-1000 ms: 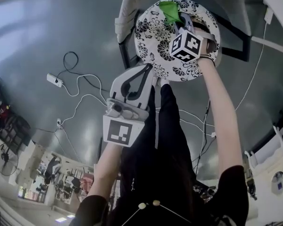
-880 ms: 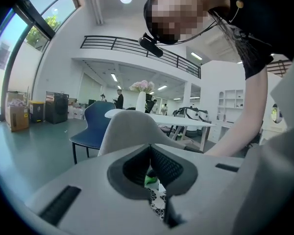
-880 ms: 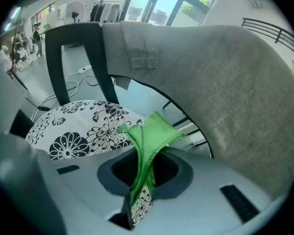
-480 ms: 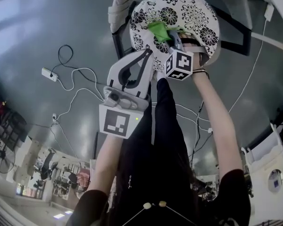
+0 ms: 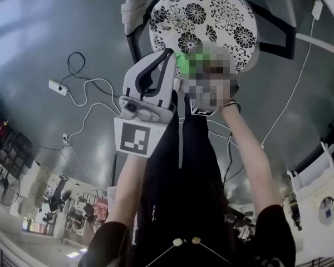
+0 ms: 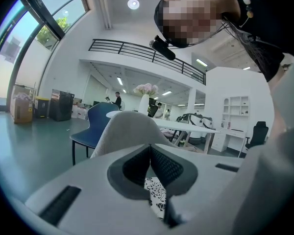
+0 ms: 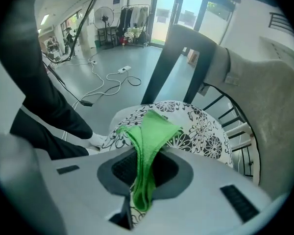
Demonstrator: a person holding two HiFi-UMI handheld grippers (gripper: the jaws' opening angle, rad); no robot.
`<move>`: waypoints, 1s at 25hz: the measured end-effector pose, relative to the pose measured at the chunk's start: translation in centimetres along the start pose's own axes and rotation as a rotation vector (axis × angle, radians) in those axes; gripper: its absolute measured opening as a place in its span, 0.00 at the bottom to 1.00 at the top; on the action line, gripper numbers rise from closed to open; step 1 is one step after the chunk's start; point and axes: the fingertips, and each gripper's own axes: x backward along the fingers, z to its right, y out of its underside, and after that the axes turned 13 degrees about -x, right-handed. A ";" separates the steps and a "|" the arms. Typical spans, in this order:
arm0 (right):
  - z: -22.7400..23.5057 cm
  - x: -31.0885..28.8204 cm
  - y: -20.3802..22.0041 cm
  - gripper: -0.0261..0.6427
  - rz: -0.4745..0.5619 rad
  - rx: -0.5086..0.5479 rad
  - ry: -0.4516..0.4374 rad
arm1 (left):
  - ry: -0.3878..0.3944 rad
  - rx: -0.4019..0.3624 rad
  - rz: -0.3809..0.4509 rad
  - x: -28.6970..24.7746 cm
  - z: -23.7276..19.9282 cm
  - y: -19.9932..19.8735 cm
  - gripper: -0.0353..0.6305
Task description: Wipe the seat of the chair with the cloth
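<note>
Holding the green cloth point(image 7: 152, 129) tight, our right gripper point(image 7: 143, 173) has it at the near edge of the chair seat point(image 7: 206, 129). Our left gripper point(image 6: 149, 163), by the seat, is closed on nothing. We think wiping is partway, with more seat left.

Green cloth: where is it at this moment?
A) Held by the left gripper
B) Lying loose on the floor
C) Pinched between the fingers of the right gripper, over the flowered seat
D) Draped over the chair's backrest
C: the right gripper view shows the green cloth clamped in the right gripper above the flowered seat, while the left gripper is closed on nothing.
</note>
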 end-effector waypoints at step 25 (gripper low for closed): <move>25.5 4.5 6.8 0.11 -0.048 -0.118 0.473 | 0.017 -0.007 0.007 -0.8 1.0 -0.7 0.06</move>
